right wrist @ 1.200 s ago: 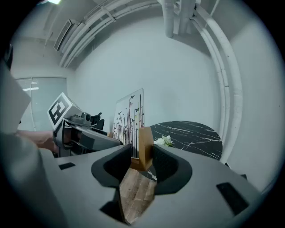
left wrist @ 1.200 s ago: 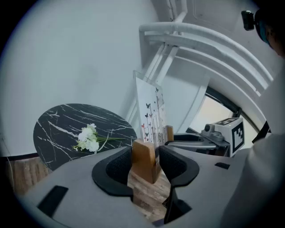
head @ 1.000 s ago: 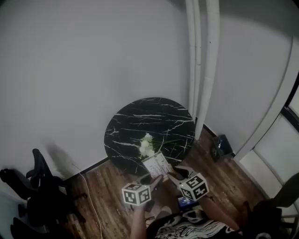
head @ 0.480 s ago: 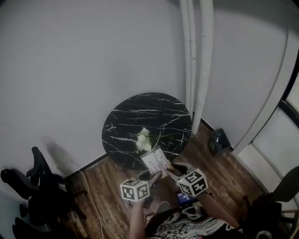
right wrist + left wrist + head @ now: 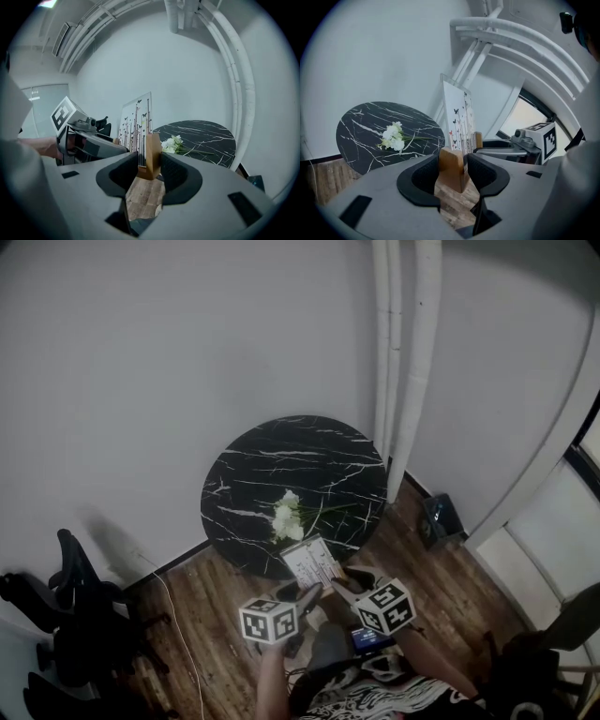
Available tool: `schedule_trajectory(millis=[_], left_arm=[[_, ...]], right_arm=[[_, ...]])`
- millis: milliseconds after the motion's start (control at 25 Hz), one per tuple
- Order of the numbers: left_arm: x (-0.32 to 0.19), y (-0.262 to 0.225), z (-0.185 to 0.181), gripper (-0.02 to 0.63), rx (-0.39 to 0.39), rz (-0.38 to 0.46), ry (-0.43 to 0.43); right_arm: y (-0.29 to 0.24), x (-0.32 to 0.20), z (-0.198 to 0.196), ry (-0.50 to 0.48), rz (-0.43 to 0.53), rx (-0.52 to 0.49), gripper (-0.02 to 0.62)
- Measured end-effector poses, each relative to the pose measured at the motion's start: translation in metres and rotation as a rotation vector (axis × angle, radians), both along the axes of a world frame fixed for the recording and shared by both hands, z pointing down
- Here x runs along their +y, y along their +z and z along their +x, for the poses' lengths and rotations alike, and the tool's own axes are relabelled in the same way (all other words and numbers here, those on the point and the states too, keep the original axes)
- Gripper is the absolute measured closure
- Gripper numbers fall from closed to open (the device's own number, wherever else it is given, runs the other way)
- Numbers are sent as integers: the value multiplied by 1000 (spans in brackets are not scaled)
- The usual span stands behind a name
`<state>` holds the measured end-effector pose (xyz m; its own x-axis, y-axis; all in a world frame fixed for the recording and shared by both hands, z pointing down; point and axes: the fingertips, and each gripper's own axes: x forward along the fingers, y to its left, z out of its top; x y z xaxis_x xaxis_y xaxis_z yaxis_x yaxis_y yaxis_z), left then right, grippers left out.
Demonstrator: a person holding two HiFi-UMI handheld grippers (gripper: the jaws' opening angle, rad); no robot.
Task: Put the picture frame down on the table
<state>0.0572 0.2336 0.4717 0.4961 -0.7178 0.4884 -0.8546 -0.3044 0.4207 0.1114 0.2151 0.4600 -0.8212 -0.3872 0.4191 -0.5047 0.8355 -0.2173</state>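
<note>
Picture frame [image 5: 458, 117]: clear panel, wooden feet [image 5: 152, 147]; we judge it light, stiff, fragile. Left tongs [image 5: 453, 168] and right tongs [image 5: 149, 165] each clamp one foot, near the surface [image 5: 281, 465] edge.

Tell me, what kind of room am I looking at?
Probably a corner of an office or studio: a black office chair stands by the plain white wall, white pipes run up it, and a round marble table with white flowers sits on a wood floor.
</note>
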Motion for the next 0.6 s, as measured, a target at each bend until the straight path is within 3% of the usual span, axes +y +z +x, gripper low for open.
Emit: schedule_trajectory(millis=[600], left_arm=[[-133,2,-77,405,33,-12,38]], right_arm=[[-1,-131,-77,29,-1,38,446]])
